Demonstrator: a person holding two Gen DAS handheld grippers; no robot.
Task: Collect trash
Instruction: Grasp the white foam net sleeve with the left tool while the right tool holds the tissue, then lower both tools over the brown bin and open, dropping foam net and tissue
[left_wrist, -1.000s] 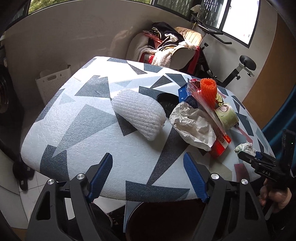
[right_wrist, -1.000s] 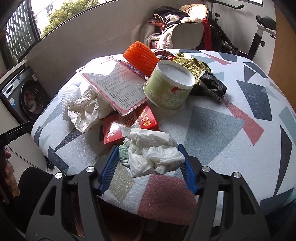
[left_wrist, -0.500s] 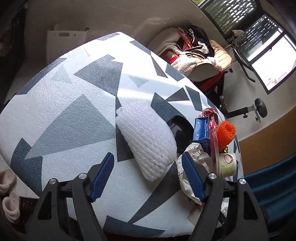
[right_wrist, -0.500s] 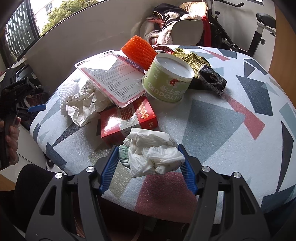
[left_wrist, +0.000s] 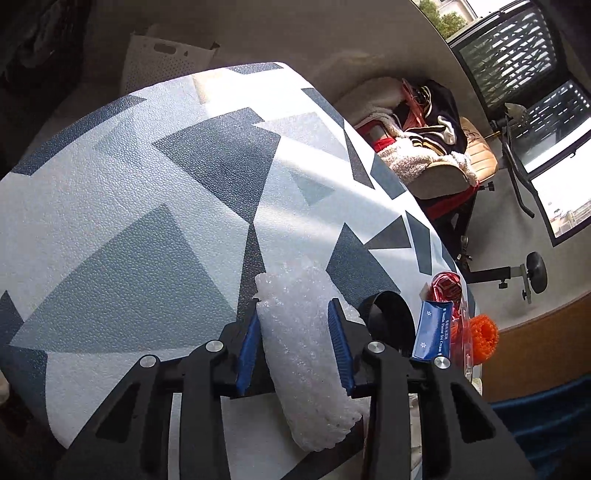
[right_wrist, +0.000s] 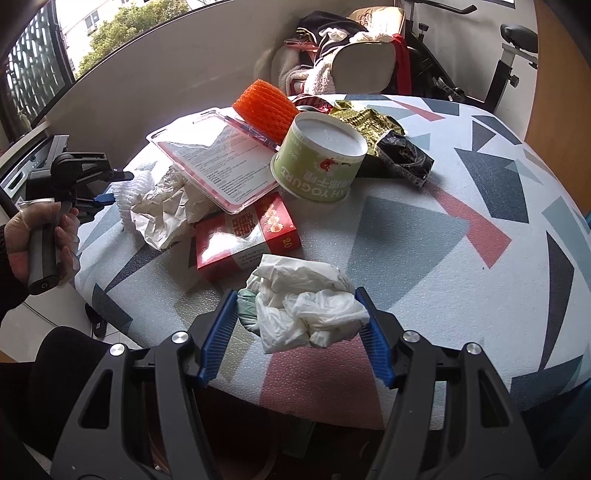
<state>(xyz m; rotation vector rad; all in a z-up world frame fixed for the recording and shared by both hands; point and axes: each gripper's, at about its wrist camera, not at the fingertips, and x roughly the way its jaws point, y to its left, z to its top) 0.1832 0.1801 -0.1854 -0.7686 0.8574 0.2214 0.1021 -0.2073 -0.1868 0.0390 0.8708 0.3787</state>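
Observation:
A white foam net sleeve (left_wrist: 303, 354) lies on the patterned table (left_wrist: 147, 206) and sits between the blue pads of my left gripper (left_wrist: 293, 306). Its jaws are closing, and the pads press into the foam on both sides. From the right wrist view, that left gripper (right_wrist: 107, 188) is at the table's left edge, held by a hand (right_wrist: 40, 229). My right gripper (right_wrist: 295, 295) is shut on a crumpled white wad of tissue and plastic (right_wrist: 306, 310) at the near table edge.
Piled mid-table are a green yogurt tub (right_wrist: 321, 162), a red box (right_wrist: 247, 236), a clear plastic pack (right_wrist: 218, 162), an orange foam net (right_wrist: 266, 107), crumpled paper (right_wrist: 166, 214) and gold and black wrappers (right_wrist: 406, 155). A chair heaped with clothes (right_wrist: 351, 55) stands behind the table.
My left gripper moved in over the table, rolled, and narrowed its jaws around the white foam net. The right gripper kept still with its wad.

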